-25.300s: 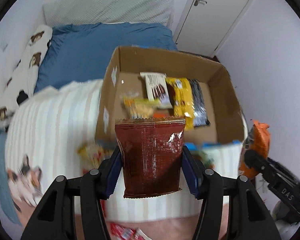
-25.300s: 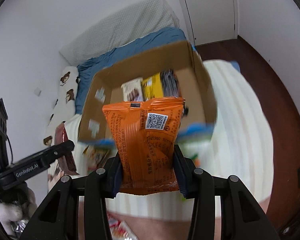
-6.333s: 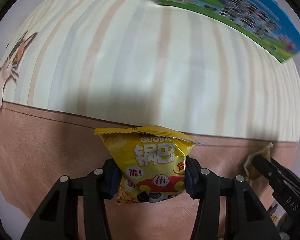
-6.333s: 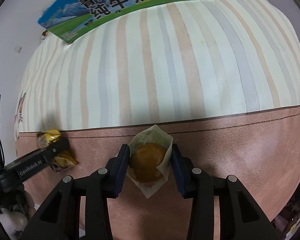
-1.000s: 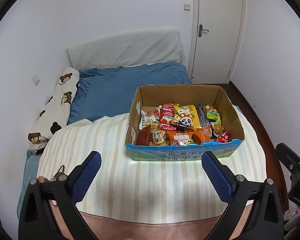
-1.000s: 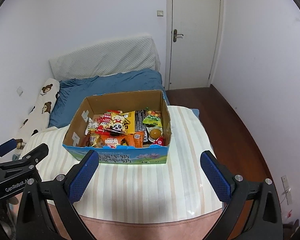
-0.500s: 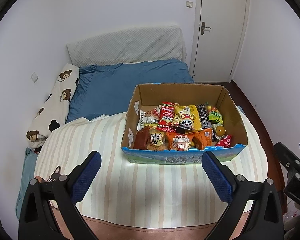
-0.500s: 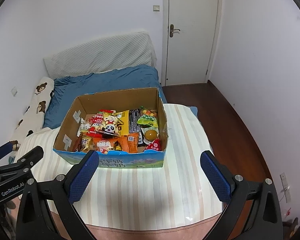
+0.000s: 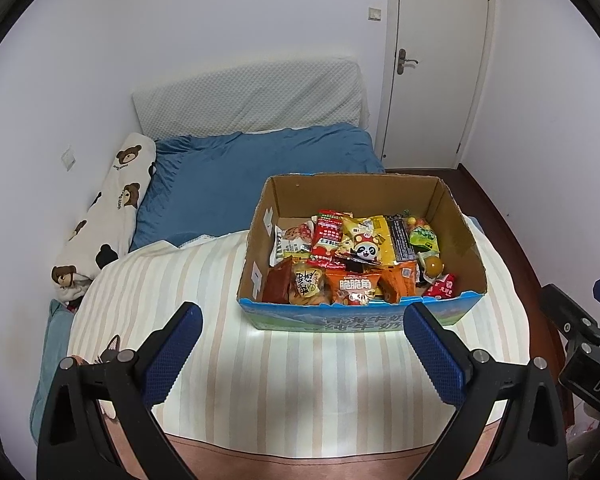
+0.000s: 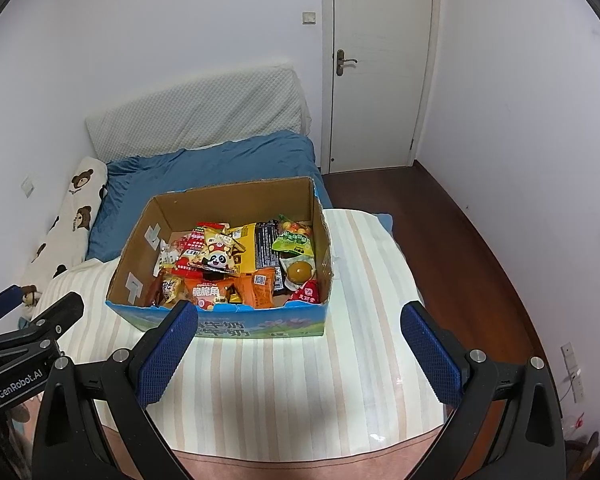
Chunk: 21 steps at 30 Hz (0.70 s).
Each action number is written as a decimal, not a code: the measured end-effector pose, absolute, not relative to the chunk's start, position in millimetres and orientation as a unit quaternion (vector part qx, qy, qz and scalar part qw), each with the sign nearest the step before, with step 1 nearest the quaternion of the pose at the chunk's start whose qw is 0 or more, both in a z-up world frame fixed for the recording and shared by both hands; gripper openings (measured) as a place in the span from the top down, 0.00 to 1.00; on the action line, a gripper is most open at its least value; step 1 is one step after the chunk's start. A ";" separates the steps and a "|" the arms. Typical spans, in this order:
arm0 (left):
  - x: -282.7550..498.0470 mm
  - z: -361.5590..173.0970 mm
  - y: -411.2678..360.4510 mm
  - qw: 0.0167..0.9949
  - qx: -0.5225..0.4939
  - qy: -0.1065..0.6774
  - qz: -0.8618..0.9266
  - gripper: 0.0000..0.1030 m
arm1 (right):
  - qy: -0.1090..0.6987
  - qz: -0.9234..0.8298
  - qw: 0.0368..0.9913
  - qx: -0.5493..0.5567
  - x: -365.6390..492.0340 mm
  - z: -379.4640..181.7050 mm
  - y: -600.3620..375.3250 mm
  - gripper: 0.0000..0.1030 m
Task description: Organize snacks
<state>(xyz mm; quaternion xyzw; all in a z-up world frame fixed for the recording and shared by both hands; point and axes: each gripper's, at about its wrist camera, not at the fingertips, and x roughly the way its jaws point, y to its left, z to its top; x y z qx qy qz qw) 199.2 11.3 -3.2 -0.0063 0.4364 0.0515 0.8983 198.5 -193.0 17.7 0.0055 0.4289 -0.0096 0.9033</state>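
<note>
We hold the left gripper (image 9: 302, 354) with its blue-padded jaws spread wide and nothing between them; the right gripper (image 10: 299, 354) is likewise wide and bare. Both hang above the cream striped blanket (image 9: 300, 380). Just beyond sits the open brown cardboard box with a blue printed front (image 10: 260, 326), on the blanket. Inside lie the assorted snack packets (image 9: 356, 260), filling the bottom. Farther off: blue bedsheet (image 9: 240, 176), bear-print bolster (image 9: 108, 208), white door (image 10: 380, 64).
</note>
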 end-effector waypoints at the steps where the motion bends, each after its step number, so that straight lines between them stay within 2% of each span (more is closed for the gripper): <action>1: 199.2 -3.3 11.3 0.898 -0.007 0.437 0.051 0.00 | 0.429 -0.009 0.903 0.005 198.5 17.7 -193.2 0.00; 21: 196.1 3.5 9.1 0.902 -0.002 0.428 0.058 0.00 | 0.424 -0.014 0.905 0.009 192.6 25.7 -194.7 0.00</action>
